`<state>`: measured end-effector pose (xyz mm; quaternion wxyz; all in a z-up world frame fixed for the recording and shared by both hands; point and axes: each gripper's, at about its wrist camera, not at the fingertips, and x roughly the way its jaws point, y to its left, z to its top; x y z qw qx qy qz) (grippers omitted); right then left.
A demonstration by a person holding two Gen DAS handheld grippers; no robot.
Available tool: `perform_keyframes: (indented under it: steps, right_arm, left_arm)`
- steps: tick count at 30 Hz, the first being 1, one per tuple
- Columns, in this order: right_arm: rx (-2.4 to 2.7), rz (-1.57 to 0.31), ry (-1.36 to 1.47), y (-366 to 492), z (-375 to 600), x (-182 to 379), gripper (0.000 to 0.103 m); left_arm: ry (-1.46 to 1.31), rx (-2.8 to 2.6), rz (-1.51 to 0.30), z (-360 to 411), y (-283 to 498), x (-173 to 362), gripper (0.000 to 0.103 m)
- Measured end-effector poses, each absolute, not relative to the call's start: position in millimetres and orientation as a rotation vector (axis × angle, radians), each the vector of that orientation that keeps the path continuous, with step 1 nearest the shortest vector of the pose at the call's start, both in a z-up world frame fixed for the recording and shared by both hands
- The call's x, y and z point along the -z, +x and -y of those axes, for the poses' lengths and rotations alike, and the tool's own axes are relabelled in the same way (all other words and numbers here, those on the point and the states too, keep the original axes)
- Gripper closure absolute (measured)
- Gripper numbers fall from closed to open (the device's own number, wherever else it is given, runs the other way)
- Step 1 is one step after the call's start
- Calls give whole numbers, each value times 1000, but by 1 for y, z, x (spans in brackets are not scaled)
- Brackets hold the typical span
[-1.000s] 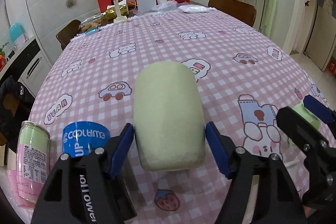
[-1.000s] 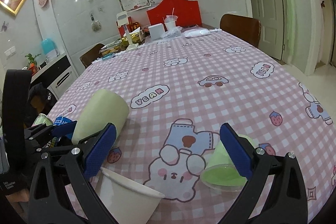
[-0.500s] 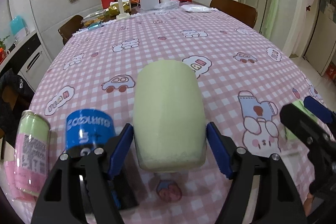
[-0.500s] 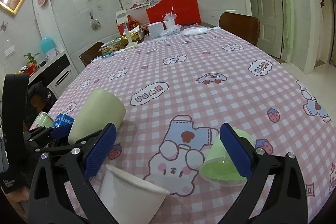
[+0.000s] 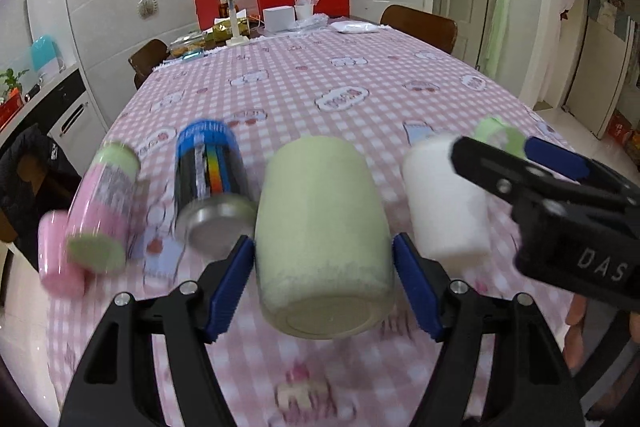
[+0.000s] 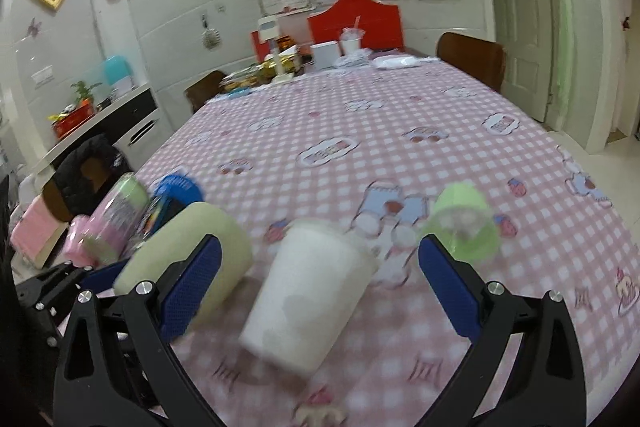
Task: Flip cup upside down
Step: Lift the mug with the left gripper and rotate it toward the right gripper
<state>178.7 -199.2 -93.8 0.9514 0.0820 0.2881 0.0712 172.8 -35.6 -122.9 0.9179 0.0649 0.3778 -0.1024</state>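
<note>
My left gripper (image 5: 323, 281) is shut on a pale yellow-green cup (image 5: 322, 231), held tilted above the table with its base toward the camera. The cup also shows in the right wrist view (image 6: 188, 259), low on the left. My right gripper (image 6: 318, 285) is open and empty, with a white paper cup (image 6: 308, 291) in front of it between its fingers; I cannot tell if they touch. The white cup (image 5: 444, 199) and right gripper (image 5: 560, 203) show in the left wrist view to the right of the held cup.
A light green plastic cup (image 6: 464, 223) lies on the pink checked tablecloth (image 6: 380, 131) at right. A blue can (image 5: 208, 179), a pink-and-green can (image 5: 104, 207) and a pink object (image 5: 60, 255) stand at left. Clutter and chairs stand at the far end.
Both grippers have tipped back and lifted, so the views look from lower along the table. The held cup is raised and its base now faces the camera. The frames are motion-blurred.
</note>
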Motion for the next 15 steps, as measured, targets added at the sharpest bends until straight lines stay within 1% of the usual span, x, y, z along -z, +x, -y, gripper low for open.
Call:
perform_keyframes:
  steps: [9, 15]
  right_arm:
    - [-158, -625, 134, 150, 173, 102, 8]
    - [-242, -672, 255, 153, 173, 101, 8]
  left_arm:
    - [94, 251, -770, 22, 130, 133, 32]
    - [54, 254, -714, 9, 122, 124, 32]
